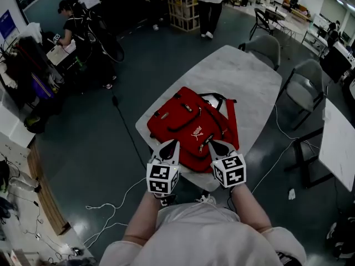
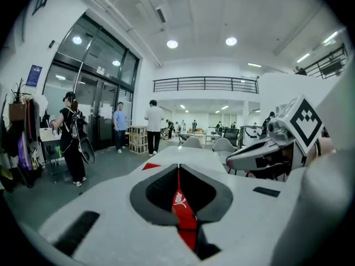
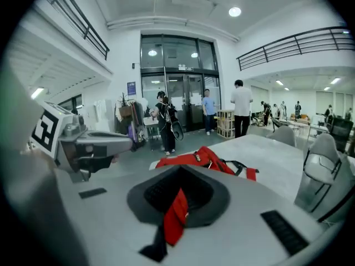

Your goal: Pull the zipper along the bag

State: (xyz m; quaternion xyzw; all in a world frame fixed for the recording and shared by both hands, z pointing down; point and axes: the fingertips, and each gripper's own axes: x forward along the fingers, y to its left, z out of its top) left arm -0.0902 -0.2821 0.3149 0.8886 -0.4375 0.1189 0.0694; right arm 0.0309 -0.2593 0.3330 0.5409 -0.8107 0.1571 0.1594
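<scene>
A red backpack (image 1: 188, 123) lies flat on the white table (image 1: 238, 71), and both grippers sit at its near edge. My left gripper (image 1: 170, 144) is shut on a narrow red strip (image 2: 181, 204) of the bag that bears a white logo; whether this is the zipper pull I cannot tell. At the bag's near right my right gripper (image 1: 215, 145) is shut on a fold of red fabric (image 3: 176, 215). Beyond the right jaws the rest of the backpack (image 3: 199, 159) and its black straps show. The zipper itself is hidden under the grippers.
Two grey chairs (image 1: 265, 47) (image 1: 307, 85) stand at the table's far right side. A second white table (image 1: 338, 143) is at the right. White cables (image 1: 105, 206) trail over the dark floor at the near left. People stand at the back by a wooden crate (image 1: 183, 7).
</scene>
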